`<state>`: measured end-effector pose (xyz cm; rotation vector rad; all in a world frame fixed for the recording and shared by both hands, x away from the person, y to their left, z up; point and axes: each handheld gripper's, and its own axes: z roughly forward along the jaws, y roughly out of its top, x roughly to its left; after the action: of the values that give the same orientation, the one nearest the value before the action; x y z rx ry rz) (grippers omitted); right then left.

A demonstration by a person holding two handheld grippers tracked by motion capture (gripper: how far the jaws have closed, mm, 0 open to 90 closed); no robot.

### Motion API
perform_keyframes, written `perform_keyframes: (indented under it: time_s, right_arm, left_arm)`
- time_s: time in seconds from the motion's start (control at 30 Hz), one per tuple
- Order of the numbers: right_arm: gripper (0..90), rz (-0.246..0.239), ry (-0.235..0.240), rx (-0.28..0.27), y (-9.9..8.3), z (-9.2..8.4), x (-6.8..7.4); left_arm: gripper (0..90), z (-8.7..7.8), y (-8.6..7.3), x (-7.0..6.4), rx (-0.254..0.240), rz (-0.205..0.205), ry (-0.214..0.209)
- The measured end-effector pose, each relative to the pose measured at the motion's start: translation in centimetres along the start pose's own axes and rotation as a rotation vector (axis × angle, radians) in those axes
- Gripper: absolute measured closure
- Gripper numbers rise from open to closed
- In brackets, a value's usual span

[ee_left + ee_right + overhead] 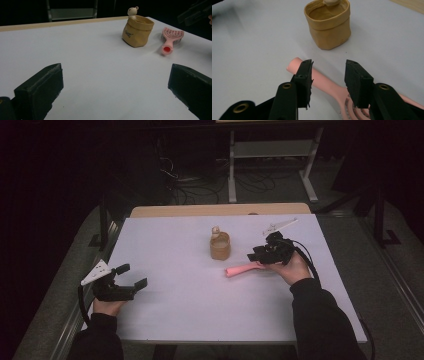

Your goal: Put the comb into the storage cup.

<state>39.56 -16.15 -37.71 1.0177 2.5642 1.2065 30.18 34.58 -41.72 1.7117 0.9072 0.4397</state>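
- The pink hairbrush lies flat on the white table in the high view, right of centre, its handle pointing left; the tan fabric pouch stands near it, a little farther back, with a small pale figure at its rim.
- In the same view the right gripper hangs over the brush's head end, held in the person's right hand; the left gripper sits well apart at the table's left edge, jaws spread wide with nothing between them.
- From the left gripper view, the two black jaws stand far apart over bare table; the hairbrush lies just beside the pouch, open handle end facing the camera, bristles up.
- In the right gripper view, the jaws straddle the hairbrush where handle meets head, partly open, with a gap showing on each side of the handle, so the pads do not press on it. The pouch stands upright beyond, apart from the handle tip.
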Motion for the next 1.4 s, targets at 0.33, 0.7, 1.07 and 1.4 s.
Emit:
perform_keyframes:
  time_s: [0.33,0.7,1.07,1.4]
  right_arm:
    - [61.8,-0.013,-0.021,0.011,0.1,1.6,0.4]
    - [68.5,-0.004,-0.006,-0.009,0.2,3.1,0.8]
    - [76.9,0.008,-0.027,0.009,0.0,6.0,1.1]
    - [84.9,0.013,-0.036,0.043,-0.3,7.4,1.1]
  left_arm:
    - [0.0,0.0,0.0,0.0,0.001,0.0,0.0]
    - [0.0,0.1,0.0,0.0,0.002,0.002,-0.005]
    - [0.0,0.1,0.0,0.0,0.002,0.003,-0.008]
    - [0.0,0.1,0.0,0.0,0.003,0.005,-0.011]
